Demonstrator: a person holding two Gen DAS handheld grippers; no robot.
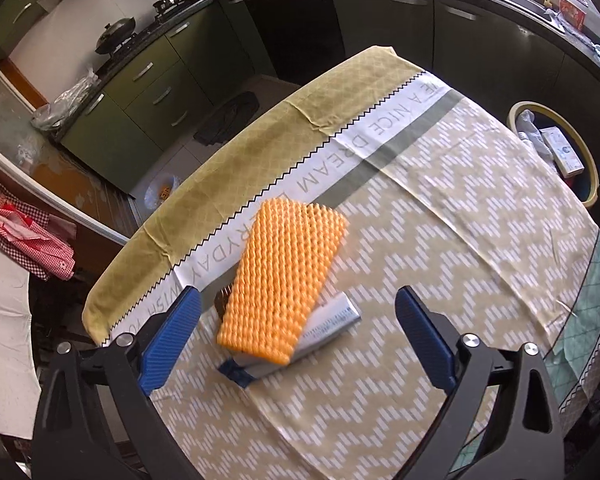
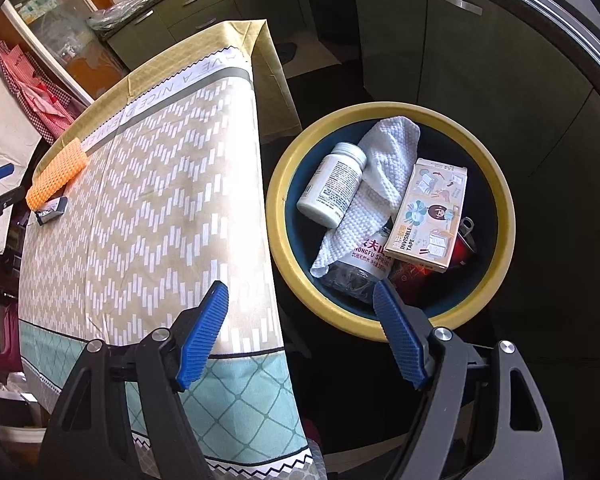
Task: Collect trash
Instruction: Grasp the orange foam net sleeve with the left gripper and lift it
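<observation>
An orange foam net sleeve (image 1: 284, 276) lies on the patterned tablecloth (image 1: 440, 280), partly over a small grey and white box (image 1: 324, 328) with a dark blue end. My left gripper (image 1: 298, 300) hovers over both, open, its blue pads wide on either side and touching neither. In the right wrist view the sleeve (image 2: 56, 178) and the box (image 2: 52, 209) sit at the table's far left. My right gripper (image 2: 300, 294) is open and empty above the gap between table and yellow-rimmed bin (image 2: 504, 216). The bin holds a white bottle (image 2: 332, 190), a white cloth (image 2: 384, 168), a tape box (image 2: 430, 216) and a crushed water bottle (image 2: 360, 268).
Green kitchen cabinets (image 1: 148, 80) and a dark counter with a wok (image 1: 116, 32) run behind the table. A red checked cloth (image 1: 28, 236) hangs at the left. The bin (image 1: 588, 160) stands off the table's right edge. Dark floor surrounds it.
</observation>
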